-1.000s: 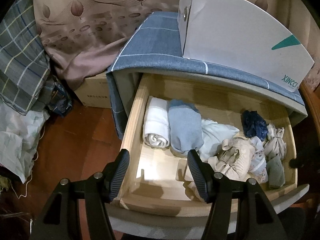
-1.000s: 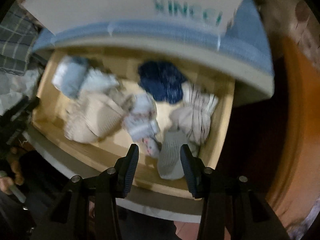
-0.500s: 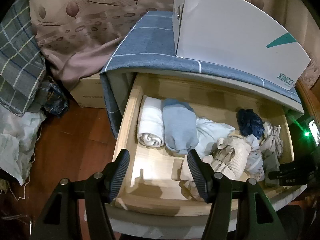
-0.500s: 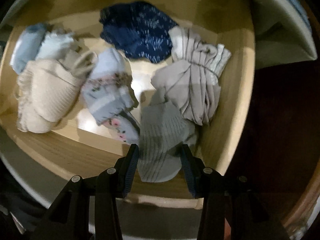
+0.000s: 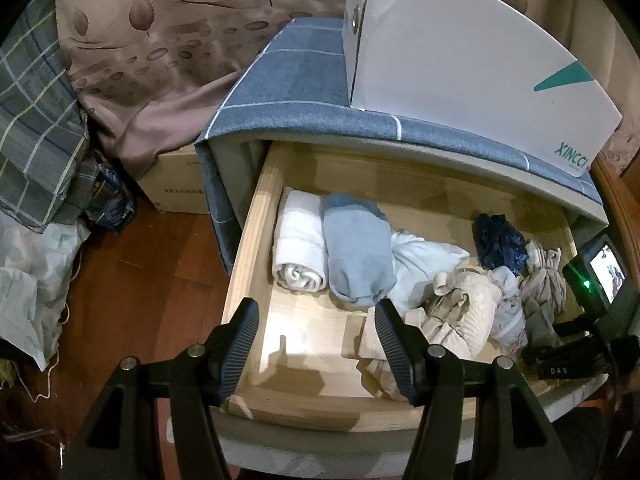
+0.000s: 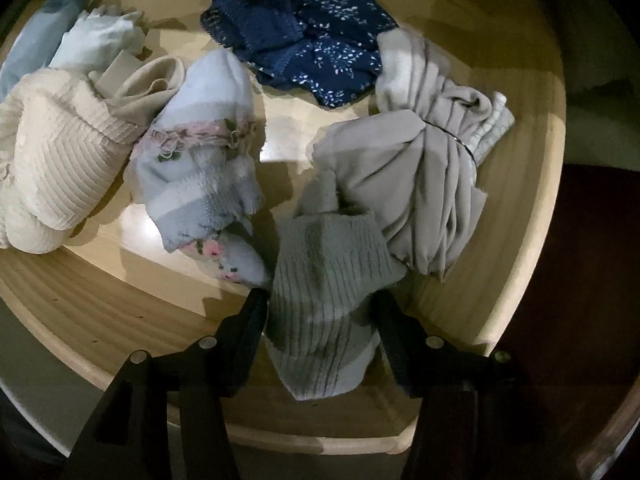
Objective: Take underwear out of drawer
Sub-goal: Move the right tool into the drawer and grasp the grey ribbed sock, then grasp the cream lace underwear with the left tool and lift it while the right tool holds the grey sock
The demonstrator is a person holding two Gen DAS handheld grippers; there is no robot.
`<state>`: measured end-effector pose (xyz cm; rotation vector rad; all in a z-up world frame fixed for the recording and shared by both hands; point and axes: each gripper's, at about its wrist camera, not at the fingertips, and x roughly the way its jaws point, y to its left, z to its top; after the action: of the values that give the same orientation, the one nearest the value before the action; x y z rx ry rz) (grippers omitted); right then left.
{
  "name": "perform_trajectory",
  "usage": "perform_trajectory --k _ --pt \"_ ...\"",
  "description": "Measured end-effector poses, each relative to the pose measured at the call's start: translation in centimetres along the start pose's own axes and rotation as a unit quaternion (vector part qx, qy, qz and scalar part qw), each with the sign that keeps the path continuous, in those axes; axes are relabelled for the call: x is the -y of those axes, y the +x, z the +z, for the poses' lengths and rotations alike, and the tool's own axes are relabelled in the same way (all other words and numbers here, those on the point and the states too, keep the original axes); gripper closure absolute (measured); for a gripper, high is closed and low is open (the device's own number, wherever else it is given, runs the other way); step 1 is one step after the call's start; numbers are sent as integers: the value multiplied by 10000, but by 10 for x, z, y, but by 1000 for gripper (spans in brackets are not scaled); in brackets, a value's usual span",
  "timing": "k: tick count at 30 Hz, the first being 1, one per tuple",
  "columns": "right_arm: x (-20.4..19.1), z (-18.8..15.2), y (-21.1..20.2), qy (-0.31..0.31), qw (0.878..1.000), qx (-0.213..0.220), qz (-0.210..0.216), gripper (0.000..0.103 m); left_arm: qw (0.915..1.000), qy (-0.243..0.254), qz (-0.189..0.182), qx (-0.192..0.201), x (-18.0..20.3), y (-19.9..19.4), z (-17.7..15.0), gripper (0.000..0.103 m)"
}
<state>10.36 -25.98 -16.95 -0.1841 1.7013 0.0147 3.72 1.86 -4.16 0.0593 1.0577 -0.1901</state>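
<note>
Right hand-held gripper [image 6: 320,312] opening astride grey ribbed underwear [image 6: 324,300] in drawer [image 6: 532,216]; left hand-held gripper [image 5: 316,340] wide, empty.

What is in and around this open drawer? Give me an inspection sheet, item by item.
Surface: wooden drawer, pulled open.
Job's things: grey ribbed garment at the front; navy patterned piece, beige bundle behind it.
Clutter: white box on the cabinet top.
Grippers: right gripper opening, straddling the grey garment; left gripper open, empty.
Cables: nothing seen.
Surroundings: leaf-print curtain, cardboard box, wood floor.
</note>
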Motion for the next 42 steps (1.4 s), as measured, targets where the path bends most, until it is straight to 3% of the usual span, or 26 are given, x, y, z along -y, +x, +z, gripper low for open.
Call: perform_trajectory --k 7,13,17,22,26,30,42 --pt "2 2 -3 0 9994 234 -260 66 9999 131 -23 -62 5 2 -1 41" --pt "17 -14 -17 555 9962 675 55 73 9987 449 -119 -198 16 5 -2 41" --pt "29 -27 -25 994 9885 910 680 74 9962 789 -177 -319 27 6 -4 41" --pt "30 -33 -36 1078 9864 1012 722 74 9895 1323 -266 -528 53 9 -7 41" --pt "30 -32 -37 1002 9885 933 647 74 9799 1679 -641 -862 77 17 -9 41" --pt "14 -31 -40 930 9899 926 534 74 9694 2001 -822 -1164 100 26 -6 32" --pt "28 -27 -30 1032 9877 882 779 72 9564 2321 -608 -1665 126 64 7 30"
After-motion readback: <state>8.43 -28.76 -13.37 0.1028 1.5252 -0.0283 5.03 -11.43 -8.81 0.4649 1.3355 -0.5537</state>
